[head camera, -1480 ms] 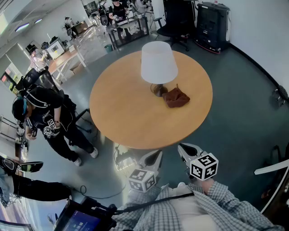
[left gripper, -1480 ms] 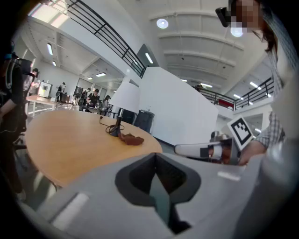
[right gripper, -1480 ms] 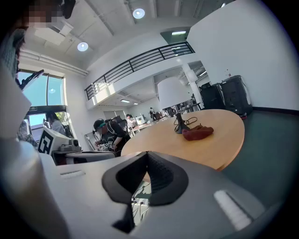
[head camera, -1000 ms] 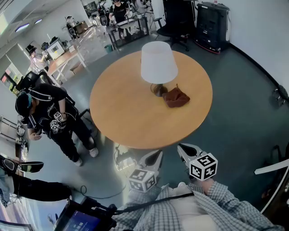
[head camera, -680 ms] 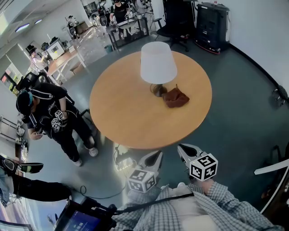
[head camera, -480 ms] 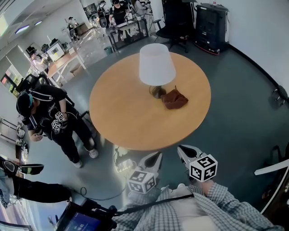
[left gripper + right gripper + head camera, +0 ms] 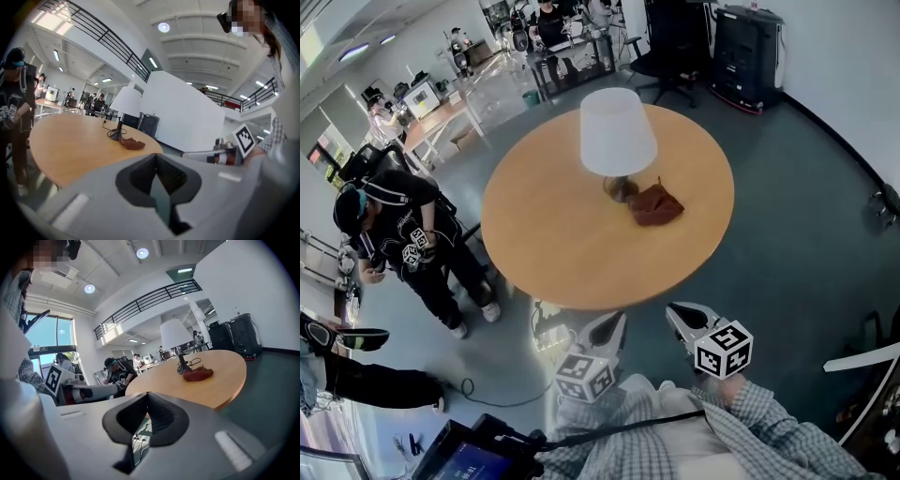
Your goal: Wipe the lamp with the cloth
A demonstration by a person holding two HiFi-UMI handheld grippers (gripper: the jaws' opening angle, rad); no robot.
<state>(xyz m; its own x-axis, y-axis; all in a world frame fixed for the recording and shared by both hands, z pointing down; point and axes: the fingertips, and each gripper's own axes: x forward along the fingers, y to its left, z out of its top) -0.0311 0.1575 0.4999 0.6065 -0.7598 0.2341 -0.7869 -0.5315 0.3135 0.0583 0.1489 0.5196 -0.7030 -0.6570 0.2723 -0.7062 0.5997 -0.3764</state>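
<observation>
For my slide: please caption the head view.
Lamp beside cloth on table; left tongs, right tongs shut, empty.

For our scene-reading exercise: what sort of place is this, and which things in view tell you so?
Probably an open-plan lab or workshop hall. Work benches loaded with equipment stand beyond the round wooden table, a mezzanine railing runs overhead, and another person stands nearby.

White-shaded lamp point(image 7: 618, 133) upright; crumpled brown cloth point(image 7: 654, 204) beside base.

The near half of the table point(image 7: 548, 253) is open to a reach. Farther in stands the lamp point(image 7: 618, 131), with the cloth point(image 7: 654, 204) just right of it.
</observation>
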